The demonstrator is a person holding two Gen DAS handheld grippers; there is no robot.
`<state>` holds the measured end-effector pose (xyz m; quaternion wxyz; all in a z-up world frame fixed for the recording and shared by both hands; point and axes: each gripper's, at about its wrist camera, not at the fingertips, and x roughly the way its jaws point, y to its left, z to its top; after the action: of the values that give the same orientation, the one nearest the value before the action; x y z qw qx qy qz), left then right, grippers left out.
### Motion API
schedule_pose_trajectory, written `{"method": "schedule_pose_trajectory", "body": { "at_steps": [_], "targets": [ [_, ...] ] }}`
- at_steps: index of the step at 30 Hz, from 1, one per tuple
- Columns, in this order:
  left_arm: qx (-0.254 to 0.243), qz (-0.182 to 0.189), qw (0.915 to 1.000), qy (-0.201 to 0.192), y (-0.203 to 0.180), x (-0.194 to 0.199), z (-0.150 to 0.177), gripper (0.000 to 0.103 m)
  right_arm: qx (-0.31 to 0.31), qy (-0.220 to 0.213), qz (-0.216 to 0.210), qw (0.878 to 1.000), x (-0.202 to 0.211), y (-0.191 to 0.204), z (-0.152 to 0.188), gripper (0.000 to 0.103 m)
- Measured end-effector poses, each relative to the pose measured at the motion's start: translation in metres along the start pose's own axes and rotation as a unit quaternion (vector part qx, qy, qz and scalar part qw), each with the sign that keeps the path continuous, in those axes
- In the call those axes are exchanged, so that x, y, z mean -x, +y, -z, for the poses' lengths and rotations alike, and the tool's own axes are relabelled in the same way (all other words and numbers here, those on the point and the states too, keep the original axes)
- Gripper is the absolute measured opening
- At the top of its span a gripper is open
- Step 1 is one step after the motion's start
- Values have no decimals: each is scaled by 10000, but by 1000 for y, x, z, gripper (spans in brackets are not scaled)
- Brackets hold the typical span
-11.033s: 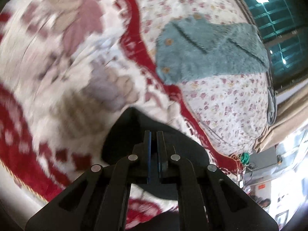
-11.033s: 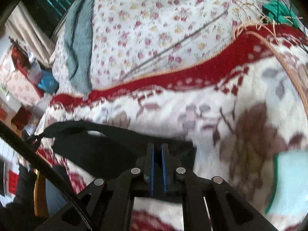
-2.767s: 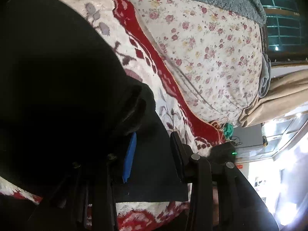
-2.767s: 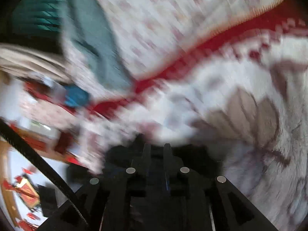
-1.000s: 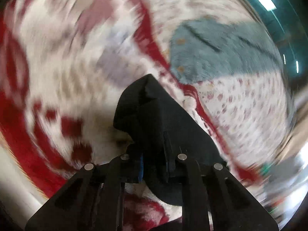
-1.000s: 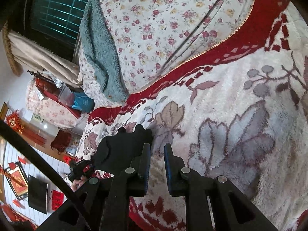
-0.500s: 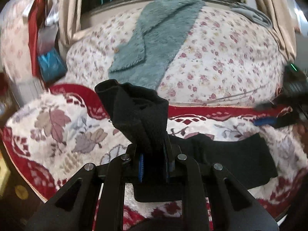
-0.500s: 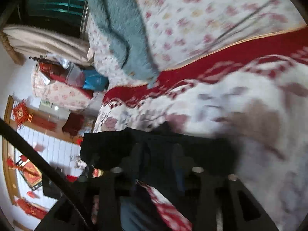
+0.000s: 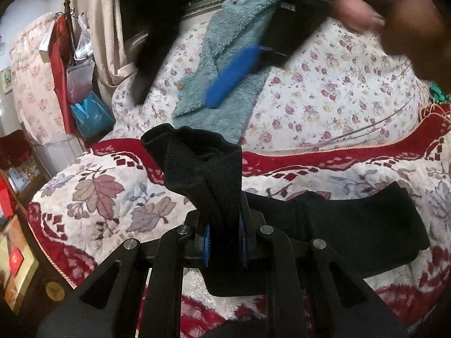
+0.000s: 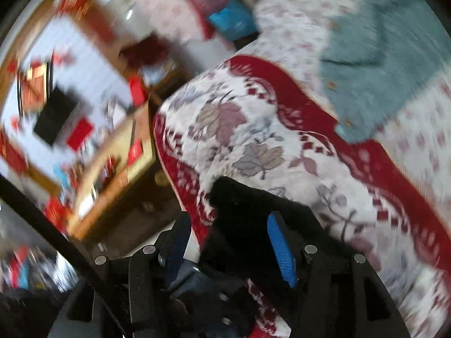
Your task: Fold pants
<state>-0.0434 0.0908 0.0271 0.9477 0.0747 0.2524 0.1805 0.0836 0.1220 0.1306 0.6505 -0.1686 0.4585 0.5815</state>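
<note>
A: What's the left tool point(image 9: 224, 239) doing?

B: It points slightly downward over the bed, clenched on the pants point(image 9: 352, 233). A bunched end of the black fabric stands up between its blue pads point(image 9: 206, 240), and the rest trails to the right, lying flat on the blanket point(image 9: 93, 194).

A: And the right tool point(image 10: 231, 250)?

B: In the left view it shows as a blurred shape high over the far side of the bed, one blue pad point(image 9: 231, 77) visible, with the person's hand point(image 9: 406, 25) behind it at the top right. In its own view it tilts steeply down toward the blanket's edge. Its jaws are opening, spread wide. Black fabric lies beneath and between the fingers, but the pads press on nothing.

A: So where are the pants overall?

B: On the red and white leaf-patterned blanket, near its front edge, one end lifted in the left tool.

A: Counts?

B: Two tools, one pair of pants, one blanket. Behind it lies one floral quilt point(image 9: 338, 84), with one teal fleece garment point(image 9: 225, 56) spread across it. One blue bag point(image 9: 90, 115) hangs at the left by the curtain point(image 9: 101, 28). The right view is too blurred for counting the room's smaller things.
</note>
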Motion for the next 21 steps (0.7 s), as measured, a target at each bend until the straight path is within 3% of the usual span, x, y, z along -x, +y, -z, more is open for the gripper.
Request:
{"method": "schedule_pose_trajectory", "body": {
  "at_steps": [2,6,8,9,10,11,16,21],
  "targets": [
    [-75,-19,10000,-10,-3,1,0,15,362,341,499,9975,-16,15,-8,54],
    [-290,-27,9995,-97,-11,4,1,15,882,1093,1305,9814,-57,21,-16,54],
    [-392,-29,9991,-132,-14,5,2,15,830,1243,1618,9754,-65,15,-14,52],
    [-473,-42,9988,-146,-17,6,2,15,639,1191,1604,9778,-61,7,-13,45],
    [-533,-40,9984,-160,-18,6,2,15,451,1145,1452,9817,-56,0,-12,25],
    [-607,-44,9980,-196,-21,8,2,15,281,1063,1246,9861,-48,-8,-9,14],
    [-658,277,9973,-178,-47,22,-3,14,-598,524,782,9938,3,-56,24,12],
    [-1158,493,9920,-79,-112,26,8,14,-1636,134,376,9857,39,-119,91,12]
  ]
}}
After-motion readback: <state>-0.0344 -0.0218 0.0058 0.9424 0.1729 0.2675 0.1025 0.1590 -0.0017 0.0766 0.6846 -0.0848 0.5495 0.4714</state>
